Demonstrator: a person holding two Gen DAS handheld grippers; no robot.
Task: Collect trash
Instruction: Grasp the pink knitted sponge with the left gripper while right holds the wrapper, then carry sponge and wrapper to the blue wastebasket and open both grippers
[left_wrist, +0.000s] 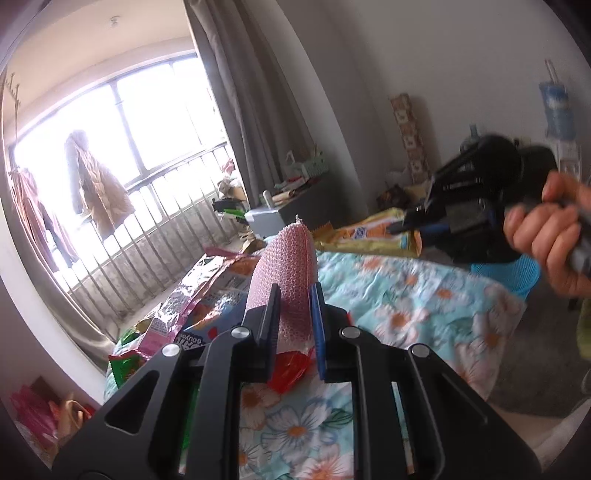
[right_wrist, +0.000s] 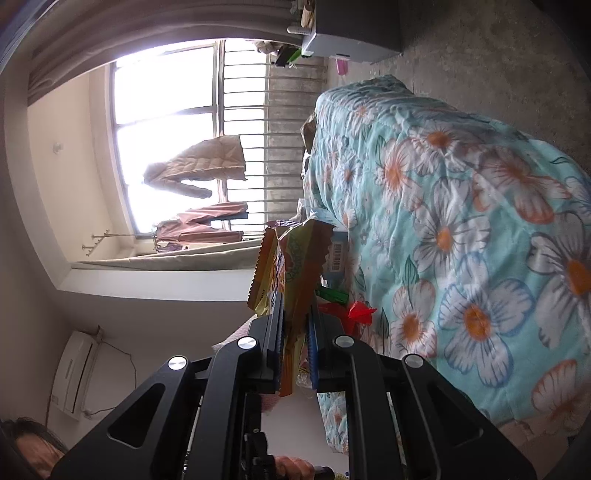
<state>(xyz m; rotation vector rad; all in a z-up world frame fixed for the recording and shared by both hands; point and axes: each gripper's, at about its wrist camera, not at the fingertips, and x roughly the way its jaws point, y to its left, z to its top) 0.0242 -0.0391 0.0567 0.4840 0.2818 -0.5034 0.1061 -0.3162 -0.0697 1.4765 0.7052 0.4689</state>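
Two tools in use, each pinching one piece of trash above the bed (left_wrist: 424, 295), which carries a floral quilt.

Left tool (left_wrist: 294, 310): pads pressed onto the lower part of a pink bubble-wrap pouch (left_wrist: 288, 266). The pouch stands up between the fingers and extends well past their tips, its top edge tilted a little right. No gap visible between pads and pouch.

On the bed's left edge, just left of this tool: a heap of snack wrappers (left_wrist: 207, 291), pink, silver and blue. A green wrapper (left_wrist: 125, 365) lies at the heap's near end. A red wrapper (left_wrist: 288, 373) sits on the quilt directly under the tool, partly hidden by the fingers.

Right tool (right_wrist: 295, 332): pads closed on an orange-yellow snack bag (right_wrist: 291, 269). The bag is gripped at its lower part; its serrated ends fan out beyond the fingertips. In the left wrist view the same bag (left_wrist: 369, 236) hangs off this tool (left_wrist: 410, 221) over the bed's far edge, with a hand (left_wrist: 546, 236) on the handle; that area is motion-blurred.

A blue basket (left_wrist: 517, 273) shows past the bed's right edge, below that hand.
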